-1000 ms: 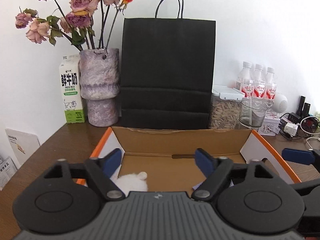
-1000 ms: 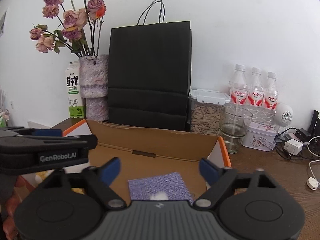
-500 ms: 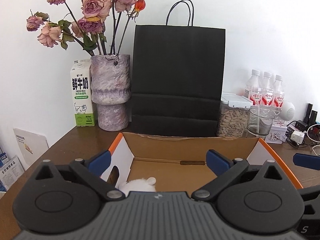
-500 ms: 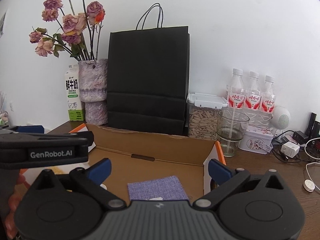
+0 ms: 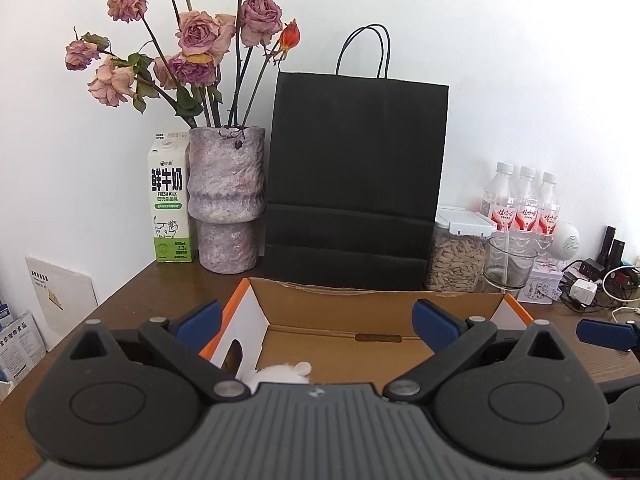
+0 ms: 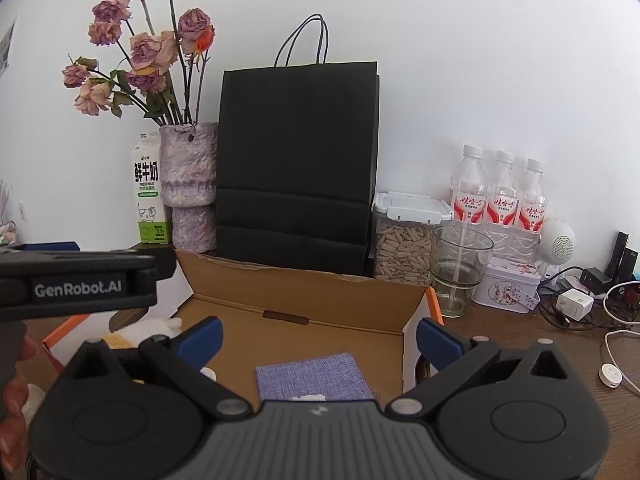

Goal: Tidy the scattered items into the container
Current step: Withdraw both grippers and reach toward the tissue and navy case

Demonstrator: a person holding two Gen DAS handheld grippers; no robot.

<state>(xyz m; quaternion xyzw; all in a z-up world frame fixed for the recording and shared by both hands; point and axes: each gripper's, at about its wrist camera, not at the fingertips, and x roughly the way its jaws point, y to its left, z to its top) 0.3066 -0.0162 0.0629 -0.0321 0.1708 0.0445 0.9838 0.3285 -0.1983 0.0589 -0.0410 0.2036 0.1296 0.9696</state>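
Wooden table; corrugated cardboard box holds woven purple cloth.

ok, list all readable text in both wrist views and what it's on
"鲜牛奶", "FRESH MILK", "3.3" on the milk carton.
"GenRobot.AI" on the side of the left tool.
Red labels on the three water bottles: script too blurred to read.
Leaflets at the table's left edge: print too small.
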